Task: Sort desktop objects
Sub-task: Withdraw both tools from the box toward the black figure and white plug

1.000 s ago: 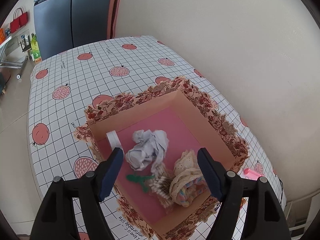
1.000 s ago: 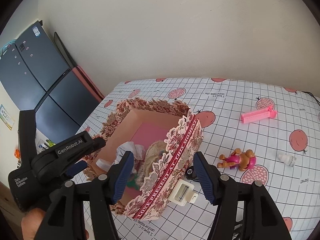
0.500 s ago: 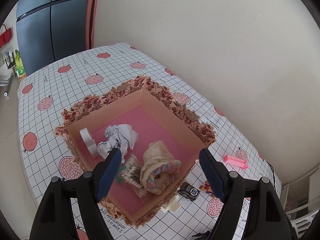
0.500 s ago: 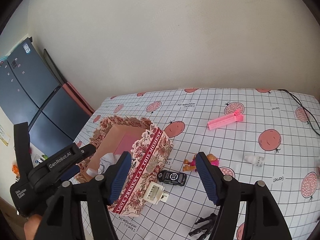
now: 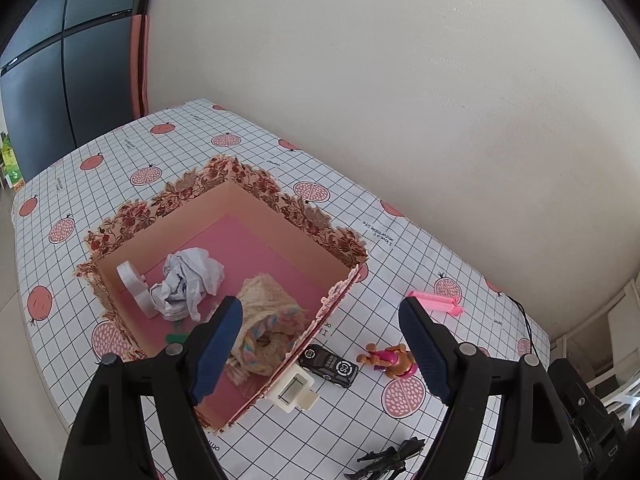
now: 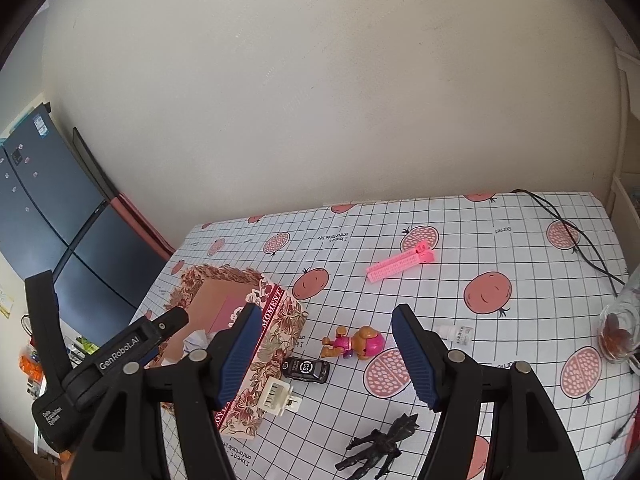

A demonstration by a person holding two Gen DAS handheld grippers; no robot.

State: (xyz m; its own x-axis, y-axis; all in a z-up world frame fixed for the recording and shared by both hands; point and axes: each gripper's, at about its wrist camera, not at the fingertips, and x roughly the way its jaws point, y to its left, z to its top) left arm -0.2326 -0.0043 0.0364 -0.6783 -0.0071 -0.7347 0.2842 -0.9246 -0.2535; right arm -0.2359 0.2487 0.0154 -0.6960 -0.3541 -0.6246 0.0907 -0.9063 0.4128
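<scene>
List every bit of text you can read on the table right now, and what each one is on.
"GenRobot.AI": left claw's arm.
"Data Acquisition System": same arm, lower down.
"MOMENT": red band on the floral box; remaining letters cut off.
"CS": black toy car roof.
"I love c... comfortable life": tablecloth, upside down.
Small white bottle label: too small.

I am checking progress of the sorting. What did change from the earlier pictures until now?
Both grippers drew back from the floral box, bringing more of the table into view. The left gripper and right gripper remain open and empty; nothing was gripped or released. The toy car, pink figure, white plug and pink clip lie where they were.
</scene>
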